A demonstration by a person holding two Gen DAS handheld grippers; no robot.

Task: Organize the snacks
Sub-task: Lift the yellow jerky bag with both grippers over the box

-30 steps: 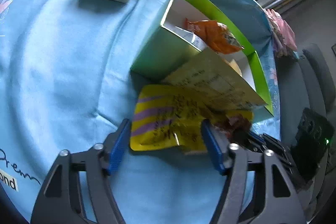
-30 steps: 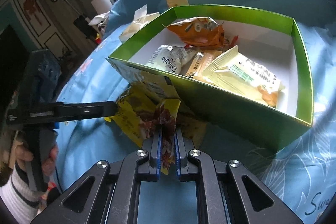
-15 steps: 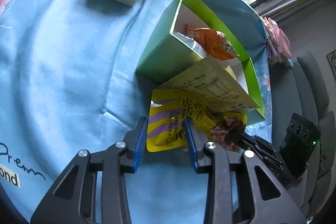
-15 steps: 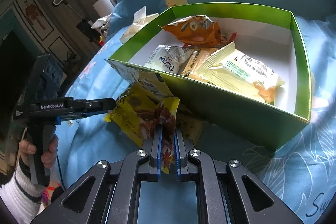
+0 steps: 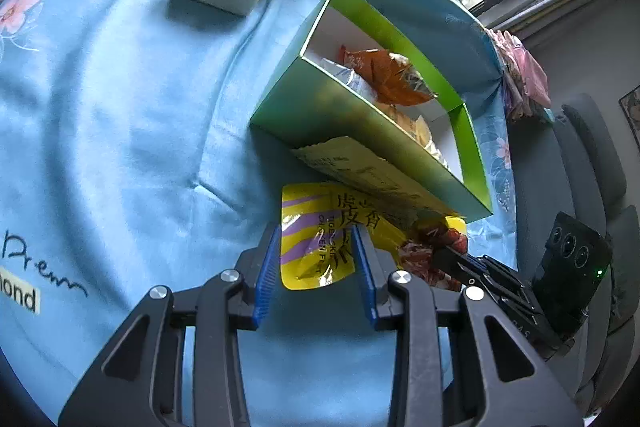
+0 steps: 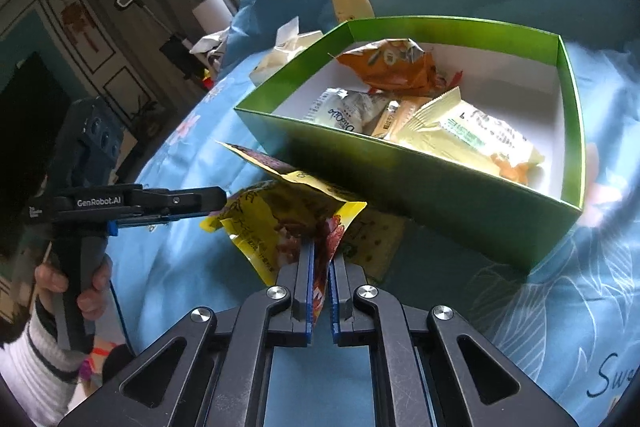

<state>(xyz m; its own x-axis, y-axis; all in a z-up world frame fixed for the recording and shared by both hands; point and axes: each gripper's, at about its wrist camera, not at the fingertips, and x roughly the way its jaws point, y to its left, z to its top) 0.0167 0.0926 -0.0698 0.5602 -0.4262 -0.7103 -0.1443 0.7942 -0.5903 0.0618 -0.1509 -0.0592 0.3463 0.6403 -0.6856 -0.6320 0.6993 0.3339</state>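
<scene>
Yellow foil, the chicken-feet packet (image 5: 316, 243), lies on the blue cloth just outside the green box's (image 6: 420, 183) near wall, its long axis running along that wall between your two tools. Your right gripper (image 6: 320, 267) is clamped on its red end, while your left gripper (image 5: 316, 263) straddles the opposite end, jaws narrowed but apparently not yet pinching. Only the right view shows the box's contents and free floor; only the left shows that straddle.

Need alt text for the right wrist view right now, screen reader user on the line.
The right gripper is shut on the edge of a yellow foil snack packet lying on the blue cloth against a green cardboard box holding several snack packs. The left gripper reaches toward the packet from the left.
</scene>
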